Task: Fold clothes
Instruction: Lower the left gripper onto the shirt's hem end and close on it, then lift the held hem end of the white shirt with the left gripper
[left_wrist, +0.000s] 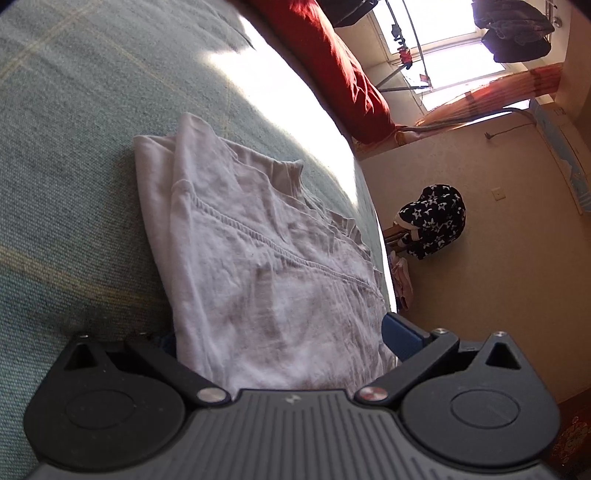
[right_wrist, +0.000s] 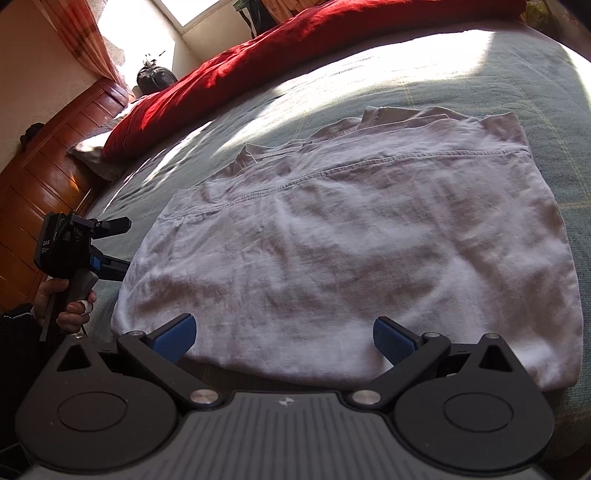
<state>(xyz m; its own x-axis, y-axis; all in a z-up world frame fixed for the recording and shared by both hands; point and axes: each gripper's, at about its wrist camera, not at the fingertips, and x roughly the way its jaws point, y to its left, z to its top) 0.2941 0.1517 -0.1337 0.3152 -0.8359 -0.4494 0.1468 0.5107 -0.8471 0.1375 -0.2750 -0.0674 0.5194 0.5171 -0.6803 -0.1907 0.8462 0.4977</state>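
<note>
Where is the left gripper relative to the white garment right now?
In the right wrist view the left gripper sits at the white garment's left edge, jaws apart, above the green bedspread.

Pale pinkish-white cotton garment (right_wrist: 332, 240): plain, no print, self-coloured stitched seams. Grey-green woven bed cover (left_wrist: 74, 147): faint yellowish check lines. Crumpled deep-red quilt (right_wrist: 295, 48): solid colour. Reddish-brown wooden headboard (right_wrist: 48, 177): glossy. Dark navy fabric bundle (left_wrist: 432, 221): white star print. Orange-red curtain (left_wrist: 498, 96): faint checks. Left gripper (right_wrist: 118, 243) and right gripper (right_wrist: 284, 336): black bodies, blue ribbed finger pads (right_wrist: 395, 339).
</note>
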